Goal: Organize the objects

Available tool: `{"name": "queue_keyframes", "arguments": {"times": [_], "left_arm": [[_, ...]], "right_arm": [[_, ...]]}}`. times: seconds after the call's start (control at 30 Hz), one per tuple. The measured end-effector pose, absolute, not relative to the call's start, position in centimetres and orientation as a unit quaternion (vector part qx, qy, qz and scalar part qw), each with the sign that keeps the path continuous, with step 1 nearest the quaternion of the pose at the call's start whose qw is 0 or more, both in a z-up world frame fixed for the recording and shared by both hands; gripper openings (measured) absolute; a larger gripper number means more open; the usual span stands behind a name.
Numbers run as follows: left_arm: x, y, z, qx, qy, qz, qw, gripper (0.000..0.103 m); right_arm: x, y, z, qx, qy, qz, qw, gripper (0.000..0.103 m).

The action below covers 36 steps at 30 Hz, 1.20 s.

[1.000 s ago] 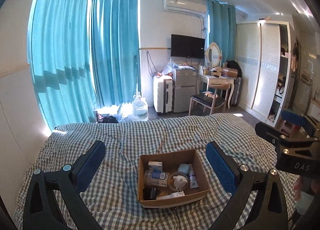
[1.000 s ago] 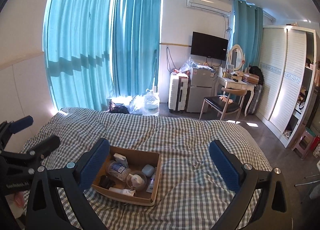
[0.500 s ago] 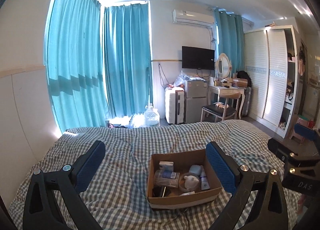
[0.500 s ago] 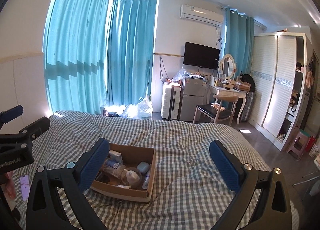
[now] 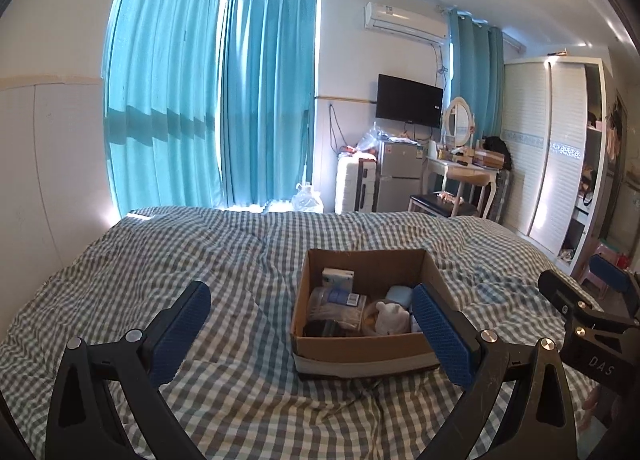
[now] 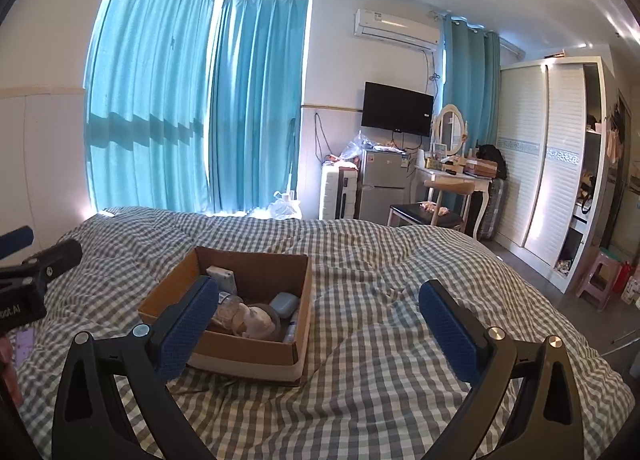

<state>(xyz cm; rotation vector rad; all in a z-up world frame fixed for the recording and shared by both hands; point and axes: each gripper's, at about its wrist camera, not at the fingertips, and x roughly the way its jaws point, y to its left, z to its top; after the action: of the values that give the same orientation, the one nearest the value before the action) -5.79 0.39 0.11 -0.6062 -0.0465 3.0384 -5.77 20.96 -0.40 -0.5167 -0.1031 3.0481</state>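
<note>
An open cardboard box (image 5: 360, 352) sits on the checked bed cover, also in the right wrist view (image 6: 244, 352). Inside it lie a small white carton (image 5: 338, 278), a clear plastic bottle (image 5: 334, 306), a light blue case (image 6: 284, 304) and a white bear-shaped item (image 5: 392, 316). My left gripper (image 5: 312, 336) is open and empty, held just in front of the box, its right pad over the box's right side. My right gripper (image 6: 320, 336) is open and empty, to the right of the box, its left pad over the box's near left corner.
The bed (image 6: 380, 260) fills the foreground. Beyond its far edge stand blue curtains (image 5: 208, 100), a white suitcase (image 5: 356, 186), a small fridge (image 5: 400, 176), a dressing table with a chair (image 5: 460, 184) and a white wardrobe (image 5: 560, 148) at the right.
Both grippers have dropped lower and come nearer the bed, so the box looks larger and closer. Both stay open and empty.
</note>
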Motion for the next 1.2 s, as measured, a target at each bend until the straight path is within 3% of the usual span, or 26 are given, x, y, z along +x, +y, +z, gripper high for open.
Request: {"name": "queue_keyframes", "arguments": {"times": [1.2], "left_arm": [[-5.5,1.6,-1.1,-0.212,0.003,0.977,0.023,0.103]], "right_arm": [[-5.3,20.5,-1.2,-0.180,-0.030,0.983,0.021,0.101]]}}
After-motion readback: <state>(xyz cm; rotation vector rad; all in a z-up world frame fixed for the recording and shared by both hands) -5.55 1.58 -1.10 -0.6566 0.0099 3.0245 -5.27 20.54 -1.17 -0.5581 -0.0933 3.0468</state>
